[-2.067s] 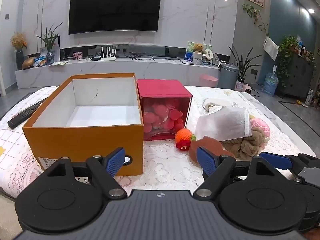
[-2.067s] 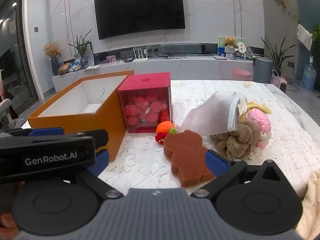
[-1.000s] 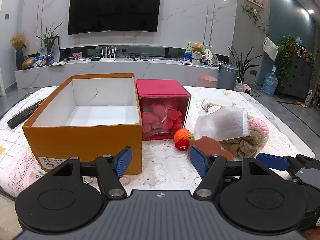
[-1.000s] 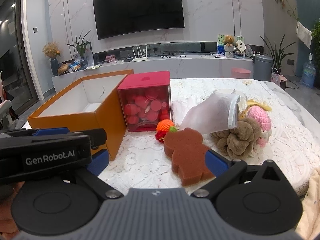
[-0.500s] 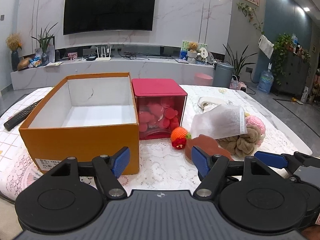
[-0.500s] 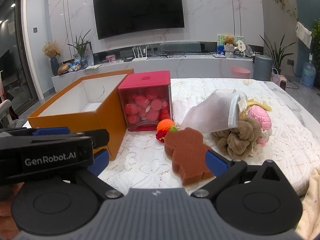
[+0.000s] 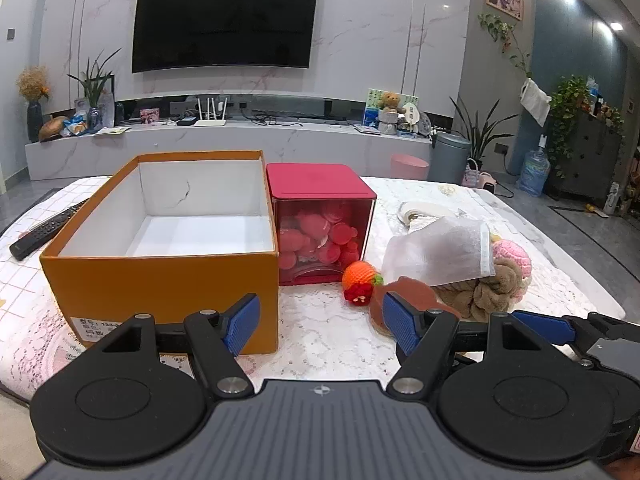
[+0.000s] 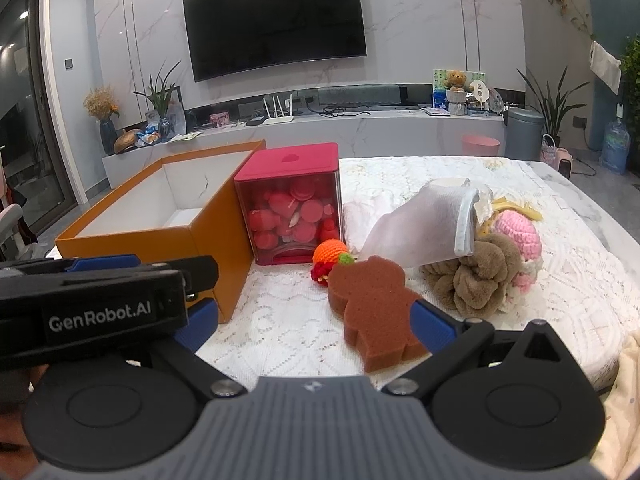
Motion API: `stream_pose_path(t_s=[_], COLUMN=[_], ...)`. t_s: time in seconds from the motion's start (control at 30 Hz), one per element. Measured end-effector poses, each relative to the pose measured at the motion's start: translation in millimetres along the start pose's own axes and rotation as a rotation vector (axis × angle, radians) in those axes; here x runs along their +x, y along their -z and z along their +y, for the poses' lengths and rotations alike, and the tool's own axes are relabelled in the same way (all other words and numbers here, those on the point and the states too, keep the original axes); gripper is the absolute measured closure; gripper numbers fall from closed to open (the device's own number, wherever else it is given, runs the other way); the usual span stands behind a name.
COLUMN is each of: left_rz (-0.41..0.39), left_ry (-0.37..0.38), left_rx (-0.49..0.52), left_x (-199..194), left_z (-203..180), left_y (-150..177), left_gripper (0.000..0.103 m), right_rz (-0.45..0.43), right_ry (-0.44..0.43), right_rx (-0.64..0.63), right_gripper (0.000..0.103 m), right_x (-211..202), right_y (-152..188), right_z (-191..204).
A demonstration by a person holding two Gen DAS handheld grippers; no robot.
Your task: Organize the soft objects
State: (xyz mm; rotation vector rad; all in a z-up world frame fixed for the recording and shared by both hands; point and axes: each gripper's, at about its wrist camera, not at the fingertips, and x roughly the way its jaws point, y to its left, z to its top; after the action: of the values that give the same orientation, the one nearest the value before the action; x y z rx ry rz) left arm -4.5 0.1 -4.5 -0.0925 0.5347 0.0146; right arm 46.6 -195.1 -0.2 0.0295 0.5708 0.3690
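On the lace-covered table a brown bear-shaped sponge (image 8: 372, 308) lies flat between the fingers of my right gripper (image 8: 316, 324), close to the right pad (image 8: 434, 326). That gripper is open and no pad presses the sponge. Beyond the sponge are an orange knitted fruit (image 8: 330, 254), a white cloth (image 8: 424, 228), a rolled brown towel (image 8: 478, 280) and a pink knitted piece (image 8: 518, 236). My left gripper (image 7: 320, 324) is open with nothing between its fingers, in front of the orange box (image 7: 160, 280). Its right finger hides part of the sponge (image 7: 408, 288).
The orange box stands open, white inside. A red-lidded clear box (image 7: 320, 232) with red pieces stands against its right side. A remote control (image 7: 44, 232) lies at the far left. The table edge runs close along the right (image 8: 608, 344).
The left gripper's jaws narrowed a little two seconds ago, then widened slightly. Both hands and every object stay where they were.
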Motion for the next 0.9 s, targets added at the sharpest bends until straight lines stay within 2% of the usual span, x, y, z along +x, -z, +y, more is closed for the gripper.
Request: stream_pose_path(t_s=[0.2, 0.27, 0.47, 0.6, 0.73, 0.83, 0.9], left_rz=[0.018, 0.025, 0.029, 0.019, 0.014, 0.025, 0.065], left_ry=[-0.013, -0.031, -0.042, -0.015, 0.062, 0.175, 0.243], left_rx=[0.006, 0.009, 0.002, -0.016, 0.0, -0.035, -0.067], left_x=[2, 3, 5, 6, 8, 14, 25], left_z=[-1, -1, 0, -1, -3, 1, 4], left_y=[0, 0, 1, -2, -8, -11, -13], left_gripper=[0.013, 0.007, 0.002, 0.002, 0.002, 0.002, 0.002], right_rz=[-0.002, -0.001, 0.014, 0.015, 0.072, 0.162, 0.191], right_ry=[0.007, 0.011, 0.017, 0.022, 0.067, 0.05, 0.065], right_rx=[-0.01, -0.016, -0.016, -0.02, -0.071, -0.082, -0.106], right_gripper=[0.003, 0.003, 0.003, 0.003, 0.003, 0.003, 0.003], right_x=[-1, 0, 2, 1, 0, -1, 0], right_y=[1, 1, 3, -1, -15, -31, -42], right_z=[1, 2, 2, 0, -10, -35, -53])
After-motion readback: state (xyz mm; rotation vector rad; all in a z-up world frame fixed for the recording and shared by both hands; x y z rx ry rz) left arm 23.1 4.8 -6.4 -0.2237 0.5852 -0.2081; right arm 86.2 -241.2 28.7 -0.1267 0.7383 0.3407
